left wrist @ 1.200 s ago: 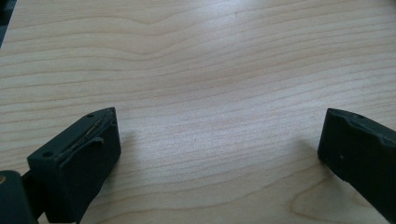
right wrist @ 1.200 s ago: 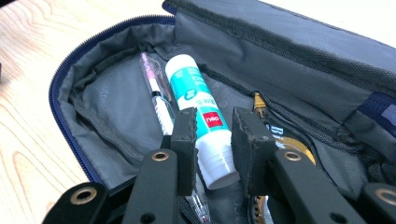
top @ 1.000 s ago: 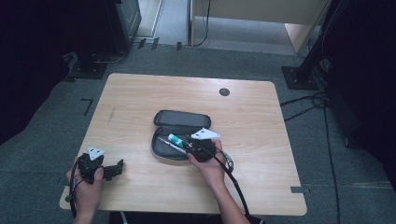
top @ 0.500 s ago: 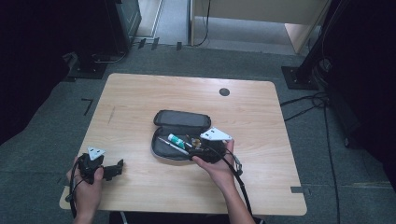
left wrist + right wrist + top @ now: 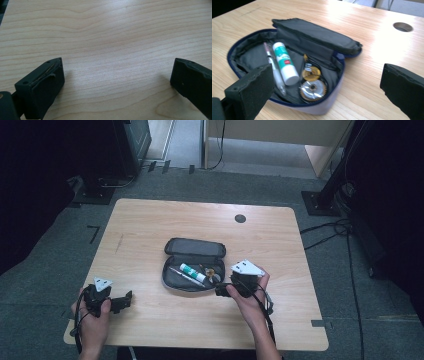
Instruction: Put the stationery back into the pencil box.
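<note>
While both grippers sit low near the person's edge, the wooden counter [image 5: 150, 225] spreads out beyond them, pale and grained, with a small round dark hole [image 5: 240, 218] far ahead of the right gripper [image 5: 220, 291], toward the far edge. In the right gripper view the hole [image 5: 403, 26] sits at the upper right, well apart from everything else.

A dark zip case [image 5: 194, 265] lies open just ahead of and to the left of the right gripper, its lid flap folded back away from the person. In the right gripper view the case [image 5: 317, 37] takes up the ground between and beyond the two jaws, with a blue zip edge running round its rim.

The left gripper [image 5: 127, 299] rests on the counter at the near left, held in the person's left hand [image 5: 92, 317], well apart from the case. Its jaws stand wide apart over bare wood, holding nothing.

The right gripper is held in the right hand [image 5: 250, 302], just beside the case's near right end. Its jaws are also spread wide and empty, one low over the case's near rim, the other over bare wood.

Inside the case, nearest the left jaw of the right gripper, lies a slim pen [image 5: 274, 68]. Touching it alongside is a white tube with a green label [image 5: 284, 62]. Beyond these, toward the middle of the case, lie two round tape rollers, the near one silvery and gold [image 5: 313, 88], the far one yellow [image 5: 310, 72], just beside each other.
</note>
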Action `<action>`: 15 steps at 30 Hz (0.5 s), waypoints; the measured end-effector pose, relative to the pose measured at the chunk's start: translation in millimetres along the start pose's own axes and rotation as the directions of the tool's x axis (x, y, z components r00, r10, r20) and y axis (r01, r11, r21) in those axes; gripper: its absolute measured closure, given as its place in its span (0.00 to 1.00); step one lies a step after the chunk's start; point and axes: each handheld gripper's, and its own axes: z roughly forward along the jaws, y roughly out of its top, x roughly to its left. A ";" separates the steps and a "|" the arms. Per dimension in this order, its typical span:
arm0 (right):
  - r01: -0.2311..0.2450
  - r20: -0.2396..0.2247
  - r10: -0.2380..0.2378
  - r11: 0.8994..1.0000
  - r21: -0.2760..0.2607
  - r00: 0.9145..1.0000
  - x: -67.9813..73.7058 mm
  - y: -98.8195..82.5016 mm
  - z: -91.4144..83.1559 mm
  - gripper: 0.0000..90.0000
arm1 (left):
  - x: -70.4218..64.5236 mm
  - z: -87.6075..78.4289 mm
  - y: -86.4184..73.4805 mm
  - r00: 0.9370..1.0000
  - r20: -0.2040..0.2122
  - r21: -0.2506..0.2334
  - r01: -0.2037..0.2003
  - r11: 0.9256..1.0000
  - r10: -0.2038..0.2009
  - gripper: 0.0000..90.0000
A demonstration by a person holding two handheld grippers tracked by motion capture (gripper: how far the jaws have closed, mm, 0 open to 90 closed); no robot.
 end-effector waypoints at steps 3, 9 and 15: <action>-0.008 0.012 0.008 1.000 0.005 1.000 -4.9 -2.6 -3.5 0.00 | 0.0 0.0 0.0 1.000 0.000 0.000 0.000 1.000 0.000 0.00; -0.025 0.034 0.025 1.000 0.012 0.999 -13.7 -9.1 -8.9 0.00 | 0.0 0.0 0.0 1.000 0.000 0.000 0.000 1.000 0.000 0.00; -0.037 0.055 0.035 0.999 0.020 0.998 -22.9 -15.4 -13.9 0.00 | 0.0 0.0 0.0 1.000 0.000 0.000 0.000 1.000 0.000 0.00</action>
